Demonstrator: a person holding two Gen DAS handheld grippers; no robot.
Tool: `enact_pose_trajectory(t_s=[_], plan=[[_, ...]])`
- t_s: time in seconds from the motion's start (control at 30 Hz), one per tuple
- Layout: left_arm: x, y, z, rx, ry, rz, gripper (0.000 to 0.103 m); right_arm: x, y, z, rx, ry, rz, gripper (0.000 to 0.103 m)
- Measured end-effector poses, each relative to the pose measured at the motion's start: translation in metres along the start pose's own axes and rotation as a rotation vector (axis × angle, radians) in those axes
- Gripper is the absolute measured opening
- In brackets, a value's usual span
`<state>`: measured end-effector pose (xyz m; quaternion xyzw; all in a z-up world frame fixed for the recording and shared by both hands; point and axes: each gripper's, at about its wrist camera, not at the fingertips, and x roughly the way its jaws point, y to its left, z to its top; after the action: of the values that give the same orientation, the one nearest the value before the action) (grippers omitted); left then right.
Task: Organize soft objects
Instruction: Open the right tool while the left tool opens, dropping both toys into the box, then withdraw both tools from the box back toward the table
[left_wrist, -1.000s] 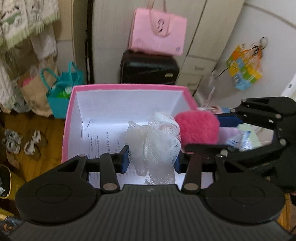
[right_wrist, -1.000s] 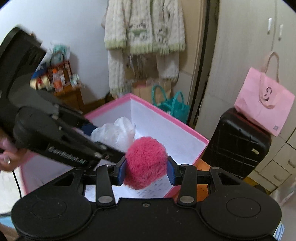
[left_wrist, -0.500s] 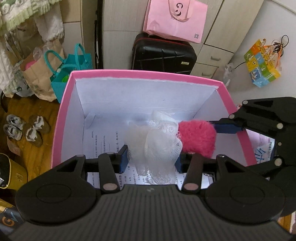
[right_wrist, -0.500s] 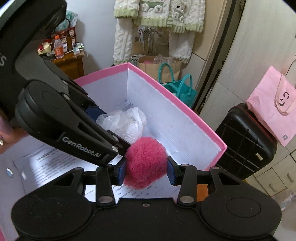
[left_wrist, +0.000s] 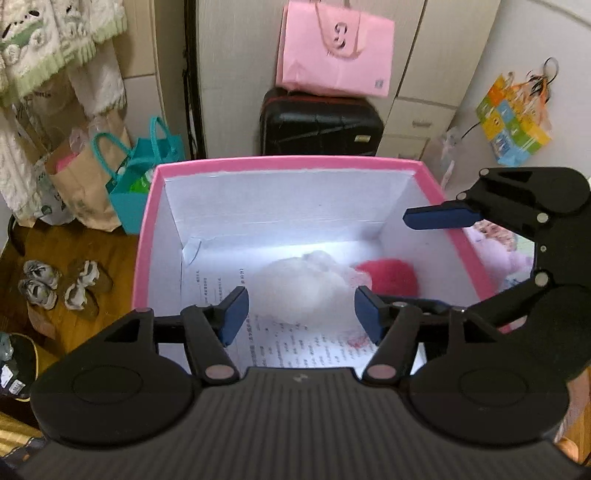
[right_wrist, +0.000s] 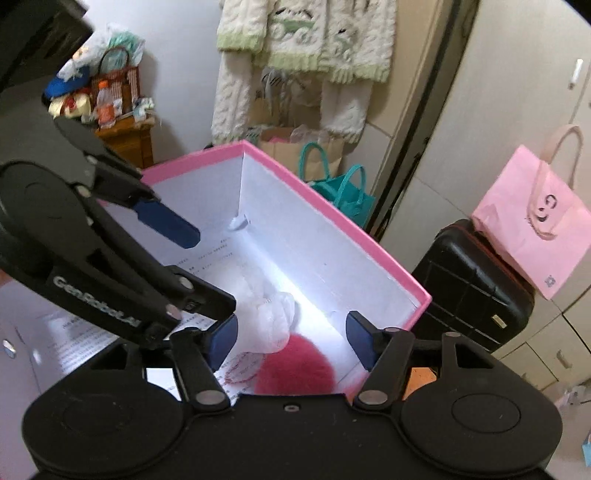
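Release step: both the left claw (left_wrist: 301, 310) and right claw (right_wrist: 291, 338) have just been opening and stand wide and empty, the white mesh puff (left_wrist: 303, 288) and red pompom (left_wrist: 391, 277) lying at centre frame on the pink box (left_wrist: 284, 162) floor, so next comes lifting both claws clear.

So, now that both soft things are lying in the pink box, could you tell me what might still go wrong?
1. The left gripper and right gripper, whose jaws have just been opening with nothing between them, hang low over the box; lifting carelessly might snag the white mesh puff.
2. The two grippers are close together, so they could knock as they withdraw.
3. The pink pom-pom touches the puff and might be dragged along.
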<state>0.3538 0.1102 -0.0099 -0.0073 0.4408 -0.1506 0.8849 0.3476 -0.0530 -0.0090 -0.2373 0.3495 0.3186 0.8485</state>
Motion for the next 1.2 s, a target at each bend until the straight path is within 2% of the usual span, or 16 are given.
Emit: enact_pose_trajectory(t_s=[0.17,0.37,0.6,0.87,0.97,1.2], plan=[[-0.036,-0.004,-0.016,0.012,-0.046,-0.021,0.065,-0.036,0.008,-0.012,0.025,-0.046,-0.008,0.069],[-0.081,-0.022,-0.037,0.071,-0.081,-0.021,0.065,-0.088,0.018,-0.028,0.095,-0.114,0.041,0.069],[-0.129,-0.047,-0.062,0.119,-0.088,-0.122,0.065,-0.137,0.041,-0.044,0.118,-0.165,0.084,0.070],[-0.169,-0.082,-0.092,0.197,-0.113,-0.162,0.065,-0.187,0.059,-0.078,0.115,-0.218,0.033,0.070],[-0.176,-0.099,-0.106,0.237,-0.096,-0.209,0.065,-0.201,0.059,-0.098,0.147,-0.216,-0.026,0.071],[-0.171,-0.148,-0.130,0.329,-0.040,-0.268,0.065,-0.225,0.045,-0.146,0.247,-0.212,-0.082,0.071]])
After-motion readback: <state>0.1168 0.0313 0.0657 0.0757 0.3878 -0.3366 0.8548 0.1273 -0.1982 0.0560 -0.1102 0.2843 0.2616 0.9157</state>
